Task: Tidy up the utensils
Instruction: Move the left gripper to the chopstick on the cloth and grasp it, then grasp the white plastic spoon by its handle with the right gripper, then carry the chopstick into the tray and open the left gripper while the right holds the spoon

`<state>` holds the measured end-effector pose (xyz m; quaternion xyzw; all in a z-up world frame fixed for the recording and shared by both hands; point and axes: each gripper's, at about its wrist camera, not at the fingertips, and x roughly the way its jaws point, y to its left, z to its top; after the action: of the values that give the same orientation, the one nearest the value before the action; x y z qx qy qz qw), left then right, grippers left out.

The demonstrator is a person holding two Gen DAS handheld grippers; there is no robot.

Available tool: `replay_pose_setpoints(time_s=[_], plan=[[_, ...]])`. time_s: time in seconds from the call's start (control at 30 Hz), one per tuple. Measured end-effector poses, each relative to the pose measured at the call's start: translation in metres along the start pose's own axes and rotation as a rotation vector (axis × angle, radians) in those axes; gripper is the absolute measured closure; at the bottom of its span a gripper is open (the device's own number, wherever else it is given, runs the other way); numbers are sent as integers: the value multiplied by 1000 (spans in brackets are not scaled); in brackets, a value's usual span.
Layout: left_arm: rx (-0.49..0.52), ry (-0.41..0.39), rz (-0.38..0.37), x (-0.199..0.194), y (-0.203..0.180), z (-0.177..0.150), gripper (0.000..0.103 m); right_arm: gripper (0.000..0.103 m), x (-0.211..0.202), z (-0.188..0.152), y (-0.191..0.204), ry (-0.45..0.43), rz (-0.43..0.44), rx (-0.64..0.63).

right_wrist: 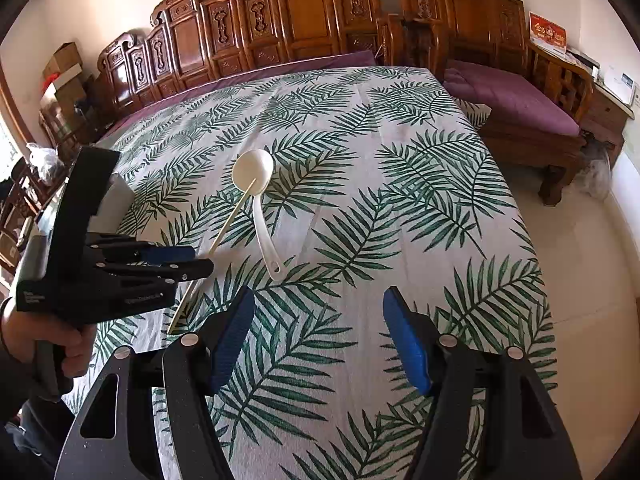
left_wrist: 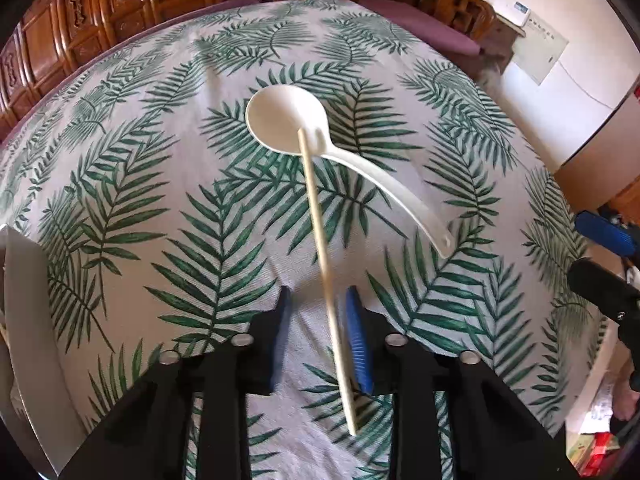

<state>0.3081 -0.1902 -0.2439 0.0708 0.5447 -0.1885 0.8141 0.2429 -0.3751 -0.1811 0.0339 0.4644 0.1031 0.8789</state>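
Note:
A white ladle-like spoon (left_wrist: pixel 304 136) lies on the leaf-print tablecloth (left_wrist: pixel 160 184); it also shows in the right wrist view (right_wrist: pixel 256 184). A pale chopstick (left_wrist: pixel 324 264) lies with its far tip over the spoon's bowl and passes between the fingers of my left gripper (left_wrist: pixel 320 320). The jaws stand a little apart; the chopstick runs beside the right blue pad (left_wrist: pixel 358 344). In the right wrist view the left gripper (right_wrist: pixel 196 260) is over the chopstick (right_wrist: pixel 228 224). My right gripper (right_wrist: pixel 320 340) is open and empty above the cloth, nearer than the spoon.
A white container edge (left_wrist: pixel 24 320) stands at the left of the table, also seen behind the left gripper in the right wrist view (right_wrist: pixel 116 204). Carved wooden benches (right_wrist: pixel 280 20) with purple cushions (right_wrist: pixel 516 96) line the far side. The table's right edge drops to the floor (right_wrist: pixel 580 240).

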Motion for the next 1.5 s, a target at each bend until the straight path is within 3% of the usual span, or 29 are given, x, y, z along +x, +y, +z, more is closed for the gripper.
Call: replay_pose_setpoints(time_s=[0.03, 0.1, 0.53, 0.83, 1.03, 1.23, 1.27, 1.5], plan=[[-3, 1, -1, 0, 1, 0, 84, 34, 2, 1, 1, 1, 2, -4], [-18, 4, -14, 1, 7, -1, 98, 34, 7, 3, 2, 5, 6, -7], [-40, -31, -26, -25, 25, -2, 99, 34, 62, 38, 23, 53, 45, -59], [-44, -74, -18, -51, 36, 3, 99, 35, 109, 71, 42, 110, 27, -133], [-51, -101, -8, -67, 44, 4, 99, 44, 129, 84, 57, 142, 10, -183], [-60, -121, 5, -82, 51, 2, 99, 77, 139, 80, 66, 187, -36, -237], [-62, -125, 6, -85, 52, 1, 99, 90, 137, 78, 67, 191, -32, -247], [-64, -157, 15, -108, 56, -6, 99, 92, 111, 64, 68, 187, -23, -220]])
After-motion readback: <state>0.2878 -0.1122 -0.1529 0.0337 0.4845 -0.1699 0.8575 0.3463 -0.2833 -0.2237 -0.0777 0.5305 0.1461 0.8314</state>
